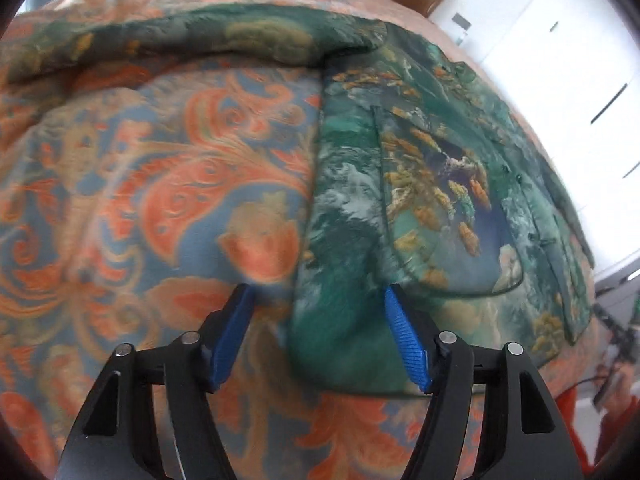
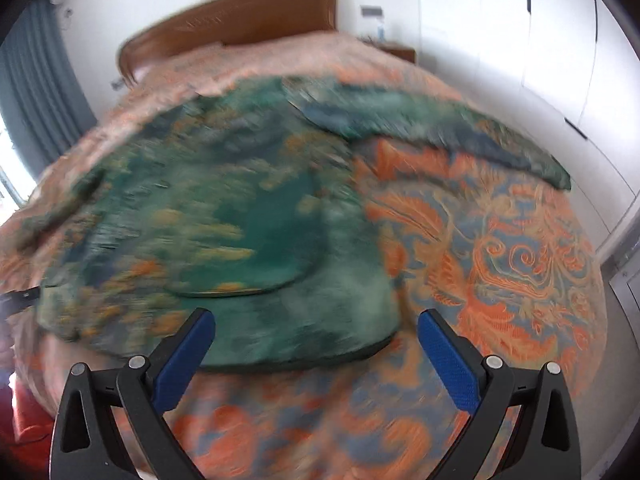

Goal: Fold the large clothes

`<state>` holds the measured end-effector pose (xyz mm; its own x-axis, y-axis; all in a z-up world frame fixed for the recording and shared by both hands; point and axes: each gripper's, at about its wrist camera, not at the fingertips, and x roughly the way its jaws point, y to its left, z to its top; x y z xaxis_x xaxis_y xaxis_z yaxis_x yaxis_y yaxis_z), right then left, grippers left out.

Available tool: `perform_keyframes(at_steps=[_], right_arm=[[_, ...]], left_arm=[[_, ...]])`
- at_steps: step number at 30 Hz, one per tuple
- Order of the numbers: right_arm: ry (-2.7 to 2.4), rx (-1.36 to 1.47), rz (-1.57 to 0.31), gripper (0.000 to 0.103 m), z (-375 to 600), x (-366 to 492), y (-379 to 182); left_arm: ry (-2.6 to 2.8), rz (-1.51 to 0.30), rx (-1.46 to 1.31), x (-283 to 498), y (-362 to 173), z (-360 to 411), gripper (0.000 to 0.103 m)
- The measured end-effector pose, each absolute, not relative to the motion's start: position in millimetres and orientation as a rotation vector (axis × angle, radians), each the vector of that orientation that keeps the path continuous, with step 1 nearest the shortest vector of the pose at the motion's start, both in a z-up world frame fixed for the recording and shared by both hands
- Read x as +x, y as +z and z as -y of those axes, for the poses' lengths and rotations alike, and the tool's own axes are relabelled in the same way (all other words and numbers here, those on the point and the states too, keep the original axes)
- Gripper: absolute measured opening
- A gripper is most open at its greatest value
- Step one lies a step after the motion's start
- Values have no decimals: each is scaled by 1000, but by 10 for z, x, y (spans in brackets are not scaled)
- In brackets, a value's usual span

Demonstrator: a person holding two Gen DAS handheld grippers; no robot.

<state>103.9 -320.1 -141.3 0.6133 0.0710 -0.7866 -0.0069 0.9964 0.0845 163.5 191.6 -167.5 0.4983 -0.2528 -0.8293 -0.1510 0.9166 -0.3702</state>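
Seen from two wrist cameras, both tilted down over a bed. Spread flat on an orange-and-blue paisley bedspread [image 1: 168, 184]: a large green shirt [image 1: 420, 184] printed with gold and white foliage, front up, one rounded patch pocket [image 1: 448, 216] and a row of small buttons showing, one sleeve [image 1: 192, 40] stretched out sideways. Left gripper [image 1: 320, 320] with blue pads spread apart, gripping nothing, straddling the shirt's near hem corner, probably lined up to take that edge for a fold. Right gripper [image 2: 316, 344] likewise spread wide and empty, poised above the opposite hem corner of the shirt [image 2: 224, 216], the other sleeve [image 2: 440, 136] reaching away across the spread. Right view heavily blurred; contact with the cloth impossible to tell in either view. Fold apparently not yet begun, judging by the flat, open layout. Beyond the bed: a brown wooden headboard [image 2: 240, 16], white walls, tall white cupboard doors [image 2: 560, 40] on one side, grey-blue curtains [image 2: 36, 80] by a bright window on the other.
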Motion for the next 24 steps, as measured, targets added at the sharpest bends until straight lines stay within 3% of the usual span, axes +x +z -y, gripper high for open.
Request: perform_keyframes(at_steps=[1,2,5,12,16,19,22,24], right_arm=[[36,71,-930,103,3260,1115,-1516],[33,74,-945,103,3305,1164,-1599],[63,124,-980,103,3392,1273,-1802],[84,154,-909,103,3426,1167,-1674],[99,139,-880,103,3446,1057,-1554],[111,117,-897,103,3435,1095,-1600],[126,181,-920,103,3520,1198,-1677],[147,254,-938,103,3637,1263,-1727]], left_arm=[[-80,-1063,-444,1636,-1679,-1902,53],[-101,-1080,-458,1651,-1701,-1883,14],[-97,-1096,-415,1605,-1640,-1722,8],[-158,-1063,-394,1023,-1238,-1335,7],[-125,-1082,-411,951,-1480,-1411,9],[-84,-1085,-465,1064,-1671,-1487,20],[-62,-1050,-427,1069,-1591,-1455,37],[-58,-1040,-400,1051,-1569,-1431,38]])
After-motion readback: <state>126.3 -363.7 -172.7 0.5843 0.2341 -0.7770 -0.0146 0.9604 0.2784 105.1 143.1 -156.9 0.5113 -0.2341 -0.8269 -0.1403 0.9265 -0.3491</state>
